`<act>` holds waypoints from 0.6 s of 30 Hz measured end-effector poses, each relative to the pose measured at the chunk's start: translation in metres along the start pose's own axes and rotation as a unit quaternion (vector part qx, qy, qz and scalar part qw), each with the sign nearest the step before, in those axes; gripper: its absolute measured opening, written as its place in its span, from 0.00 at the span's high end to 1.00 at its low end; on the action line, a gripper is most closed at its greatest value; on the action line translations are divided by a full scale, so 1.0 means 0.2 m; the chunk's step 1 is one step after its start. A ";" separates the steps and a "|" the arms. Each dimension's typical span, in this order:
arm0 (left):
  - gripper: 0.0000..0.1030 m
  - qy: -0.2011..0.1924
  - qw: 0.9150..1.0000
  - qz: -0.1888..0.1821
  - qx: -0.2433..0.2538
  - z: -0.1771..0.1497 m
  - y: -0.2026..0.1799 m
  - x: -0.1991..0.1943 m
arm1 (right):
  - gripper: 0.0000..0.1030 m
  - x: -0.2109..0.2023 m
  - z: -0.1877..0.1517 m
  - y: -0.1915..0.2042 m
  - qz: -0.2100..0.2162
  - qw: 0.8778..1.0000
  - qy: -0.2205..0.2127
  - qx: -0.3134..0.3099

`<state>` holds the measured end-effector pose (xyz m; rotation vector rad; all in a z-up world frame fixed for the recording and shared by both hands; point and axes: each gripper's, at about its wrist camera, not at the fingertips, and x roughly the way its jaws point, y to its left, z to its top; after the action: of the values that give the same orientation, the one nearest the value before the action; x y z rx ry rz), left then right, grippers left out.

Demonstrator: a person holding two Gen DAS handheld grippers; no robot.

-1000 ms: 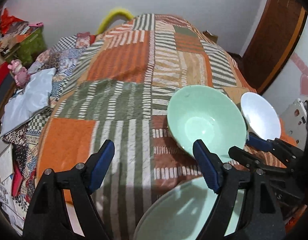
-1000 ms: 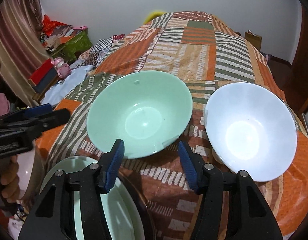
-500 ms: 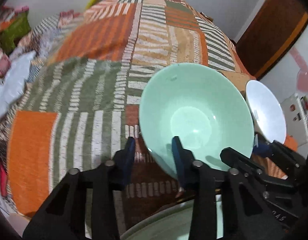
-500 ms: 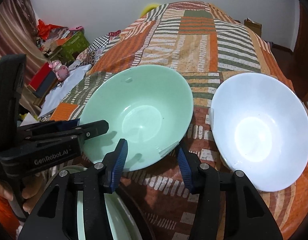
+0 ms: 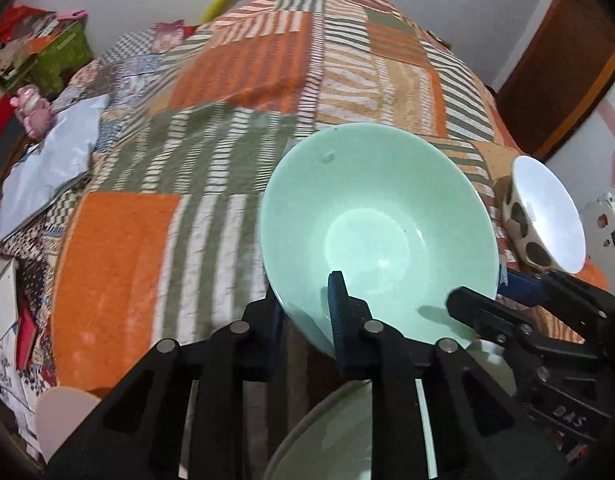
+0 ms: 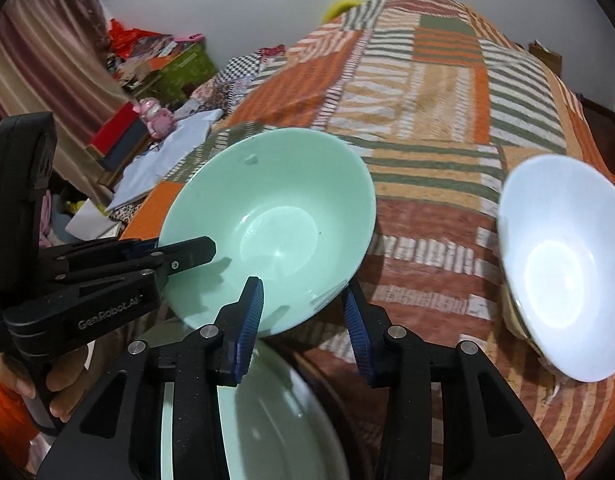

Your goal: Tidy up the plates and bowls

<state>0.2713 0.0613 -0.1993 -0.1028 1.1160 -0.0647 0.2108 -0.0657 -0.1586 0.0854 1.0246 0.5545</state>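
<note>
Two grippers work one green bowl (image 5: 377, 232) on the bed (image 5: 243, 64): left gripper (image 5: 305, 312) clamps its near rim, right gripper (image 6: 303, 320) is closing across it. White bowl (image 6: 559, 264) and green plate (image 6: 267, 412) remain unstacked; sorting appears barely begun.

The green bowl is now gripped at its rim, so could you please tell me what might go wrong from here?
1. The left hand-held gripper pinches only the near rim of the green bowl, which sits tilted, so it may slip or swing.
2. The right hand-held gripper is closing around the same rim; the two could collide.
3. A green plate lies just below, and the white bowl is tilted nearby; a dropped bowl could strike either.
</note>
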 end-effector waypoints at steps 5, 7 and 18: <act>0.79 -0.002 1.000 0.003 0.000 -0.01 0.01 0.01 | 0.63 -0.04 0.02 0.00 -0.019 1.000 -0.015 -0.007; 0.79 -0.006 1.000 0.007 0.004 -0.01 0.00 0.01 | 0.63 -0.04 0.05 -0.03 -0.023 1.000 -0.018 0.005; 0.80 -0.010 1.000 0.014 0.008 0.01 0.00 0.03 | 0.65 0.10 0.14 -0.11 -0.026 0.999 0.008 0.024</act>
<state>0.2761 0.0615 -0.2033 -0.0738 1.0965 -0.0469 0.2505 -0.0696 -0.1659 0.0972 1.0541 0.4841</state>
